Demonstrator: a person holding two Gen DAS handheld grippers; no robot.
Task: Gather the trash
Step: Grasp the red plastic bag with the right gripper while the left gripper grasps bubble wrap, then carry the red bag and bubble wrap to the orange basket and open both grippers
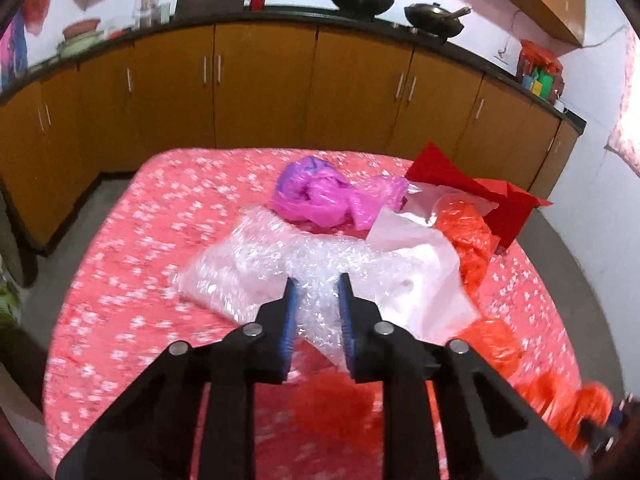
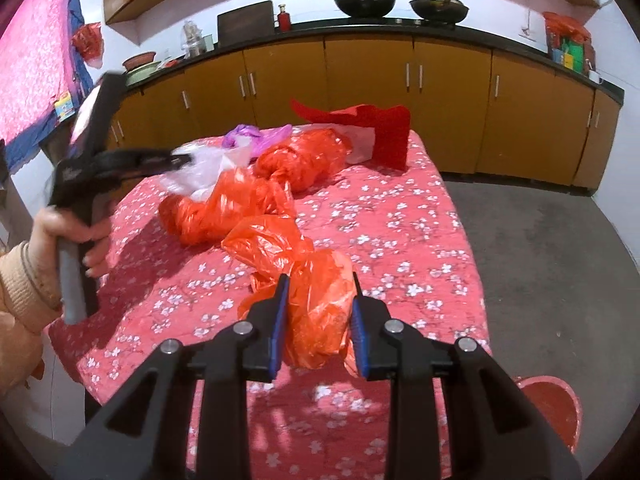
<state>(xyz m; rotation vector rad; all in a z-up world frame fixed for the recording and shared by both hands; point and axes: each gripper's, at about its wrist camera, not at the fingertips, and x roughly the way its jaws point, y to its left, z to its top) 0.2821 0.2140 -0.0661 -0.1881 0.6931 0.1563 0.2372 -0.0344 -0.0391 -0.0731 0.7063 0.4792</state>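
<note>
Floral red tablecloth [image 2: 420, 216], left gripper [image 1: 316, 284] pinching blurred bubble wrap [image 1: 280, 264], right gripper [image 2: 318, 284] clamping orange bag [image 2: 316, 300], its lower end hidden

On the desk [image 2: 420, 216], a heap of bags: bubble wrap [image 1: 280, 264] nearest the left tool [image 1: 316, 312], a crumpled bag [image 1: 316, 196] behind it, folded paper [image 1: 472, 188] at the far right corner. Another bag [image 2: 316, 304] sits between the right tool's [image 2: 318, 312] fingers. Cabinets [image 1: 264, 88] stand behind the desk, woks [image 2: 364, 4] on top.
</note>
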